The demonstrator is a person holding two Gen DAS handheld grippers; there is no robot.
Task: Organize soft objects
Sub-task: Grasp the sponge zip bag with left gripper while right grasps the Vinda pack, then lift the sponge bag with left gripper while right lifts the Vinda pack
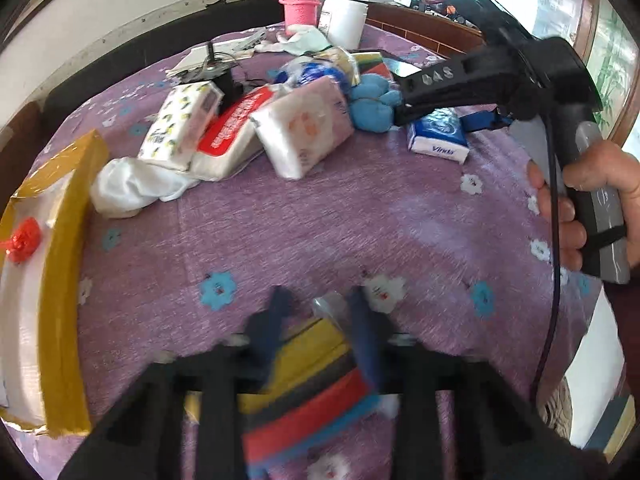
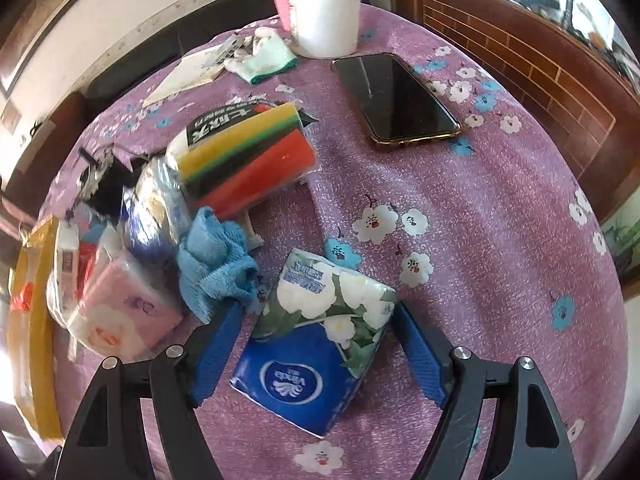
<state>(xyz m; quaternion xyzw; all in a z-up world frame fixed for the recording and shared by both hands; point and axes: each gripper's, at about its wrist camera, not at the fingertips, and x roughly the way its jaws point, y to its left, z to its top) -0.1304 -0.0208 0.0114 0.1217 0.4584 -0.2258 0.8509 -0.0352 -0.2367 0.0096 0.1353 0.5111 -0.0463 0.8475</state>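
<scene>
Between the spread blue fingers of the right gripper (image 2: 316, 344), a Vinda tissue pack (image 2: 316, 344) is being straddled on the purple floral tablecloth (image 2: 500, 240), apparently not yet squeezed. Being light, soft and film-slick, it is probably best pinched across its long sides. Nearer the left camera, a sponge pack (image 1: 312, 384) is being clamped by the left gripper (image 1: 320, 320). Farther off, a blue towel (image 2: 216, 260) and a yellow-taped box (image 1: 68, 280) are waiting.
</scene>
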